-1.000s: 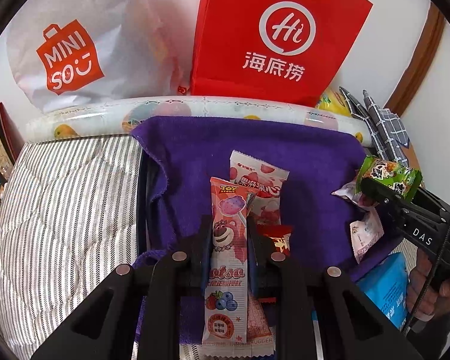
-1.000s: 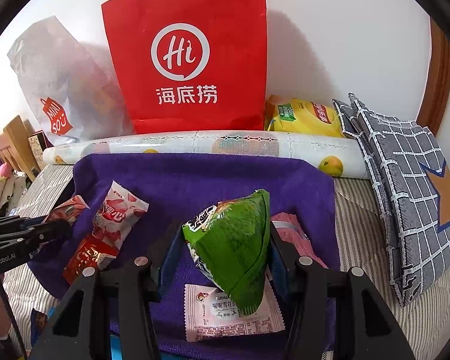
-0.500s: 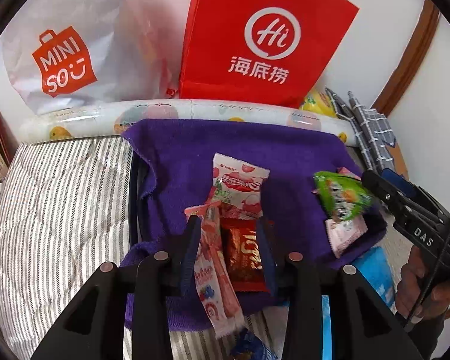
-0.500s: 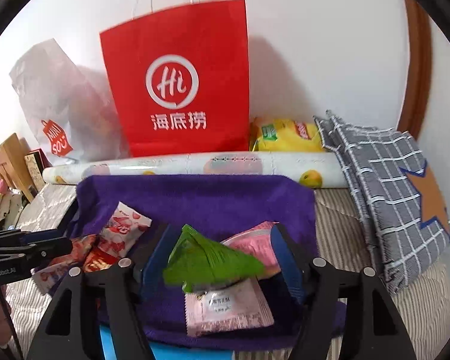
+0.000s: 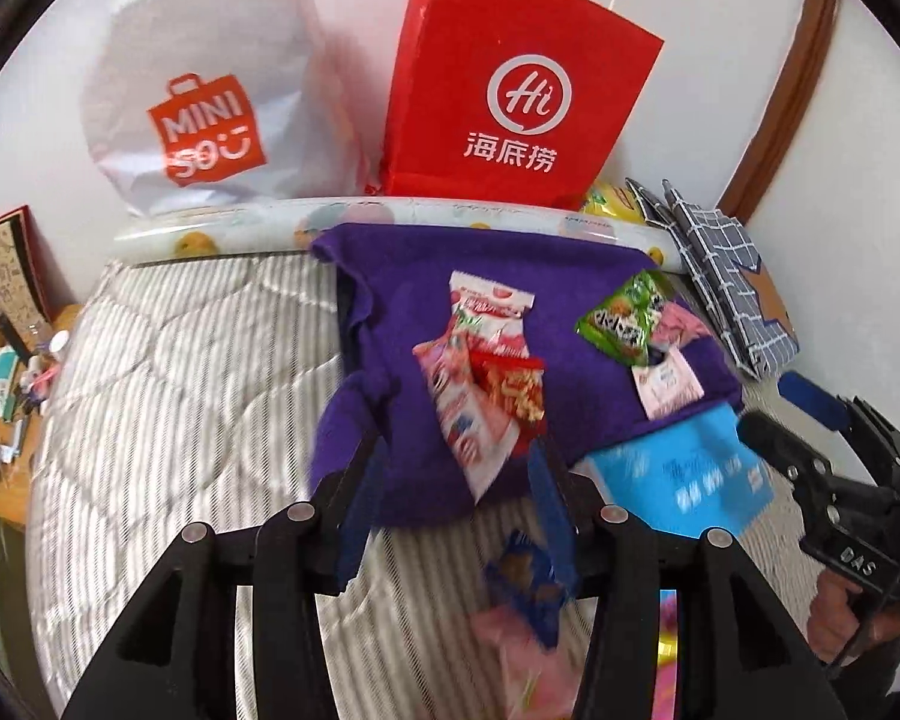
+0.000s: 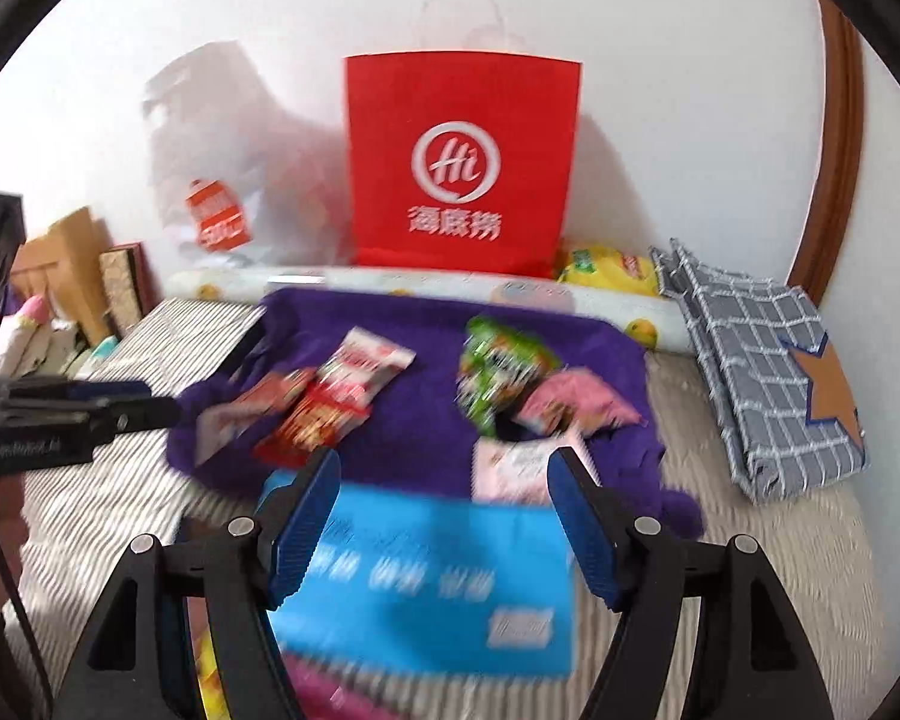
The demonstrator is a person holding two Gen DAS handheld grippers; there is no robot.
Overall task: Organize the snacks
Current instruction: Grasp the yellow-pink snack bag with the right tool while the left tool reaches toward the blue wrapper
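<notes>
A purple towel [image 5: 498, 258] [image 6: 426, 414] lies on the striped bed. On its left side lie a long pink snack packet [image 5: 468, 414], a red packet [image 5: 513, 393] [image 6: 315, 420] and a white-and-red packet [image 5: 489, 306] [image 6: 363, 363]. On its right lie a green triangular packet [image 5: 627, 318] [image 6: 498, 375], a pink packet [image 6: 576, 405] and a pale sachet [image 5: 666, 381] [image 6: 519, 462]. My left gripper [image 5: 456, 510] is open and empty, back from the towel's near edge. My right gripper [image 6: 441, 522] is open and empty over a blue pack [image 6: 432, 588] [image 5: 684, 474].
A red paper bag [image 5: 510, 90] [image 6: 459, 162] and a white plastic bag [image 5: 204, 96] stand at the wall behind a rolled printed sheet [image 5: 240, 234]. A checked cloth bag [image 6: 762, 372] lies at right. A blue wrapper [image 5: 528, 588] and other packets lie near me on the striped bedding [image 5: 180, 372].
Both grippers opened and let go: the long pink packet and the green packet now lie on the towel. Both grippers have pulled back toward me.
</notes>
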